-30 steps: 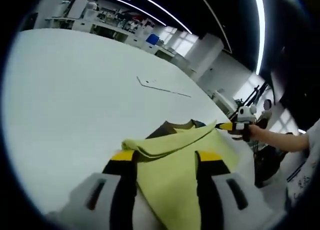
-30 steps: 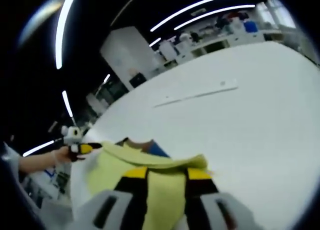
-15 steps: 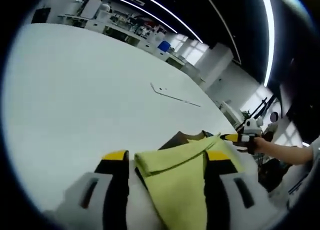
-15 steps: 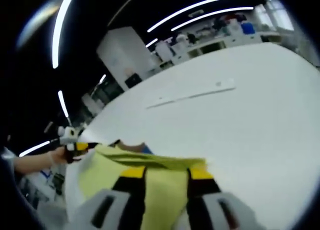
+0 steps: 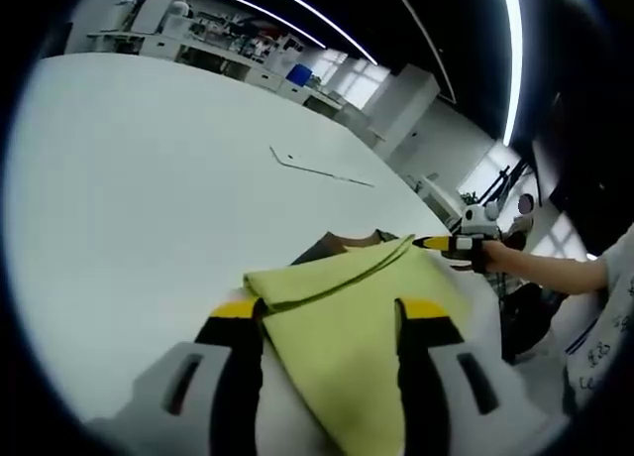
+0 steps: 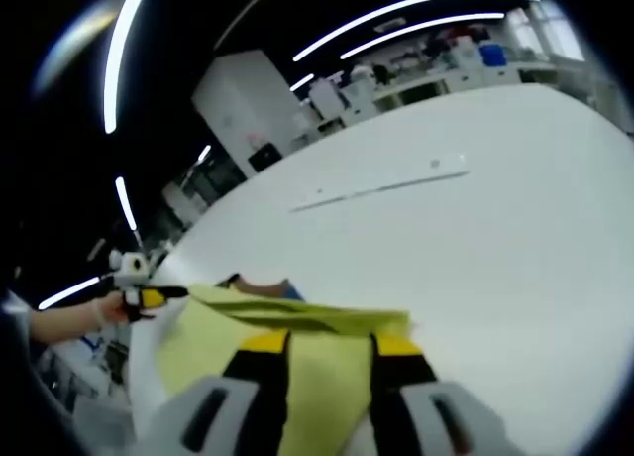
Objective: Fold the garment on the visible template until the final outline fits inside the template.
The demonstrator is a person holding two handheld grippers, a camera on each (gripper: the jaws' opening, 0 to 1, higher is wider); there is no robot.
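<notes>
A yellow-green garment (image 5: pixel 342 317) hangs stretched between both grippers above the white table (image 5: pixel 149 178), its top edge folded over. A dark inner part (image 5: pixel 332 244) peeks out behind the fold. My left gripper (image 5: pixel 329 309) is shut on one end of the garment. Far to the right, the right gripper (image 5: pixel 448 245) pinches the other corner. In the right gripper view the garment (image 6: pixel 307 327) lies between my right gripper's (image 6: pixel 330 343) jaws. The left gripper (image 6: pixel 149 297) holds the far corner there. A thin template line (image 5: pixel 322 171) marks the table beyond (image 6: pixel 381 188).
A person's hand (image 5: pixel 510 260) and forearm hold the right gripper at the table's edge. Benches and equipment (image 5: pixel 248 55) stand at the far side of the room. A white pillar (image 6: pixel 253 104) rises behind the table.
Both grippers keep hold of the garment. Both views have swung slightly with the hands; the folded edge now lies a little flatter and closer to the table.
</notes>
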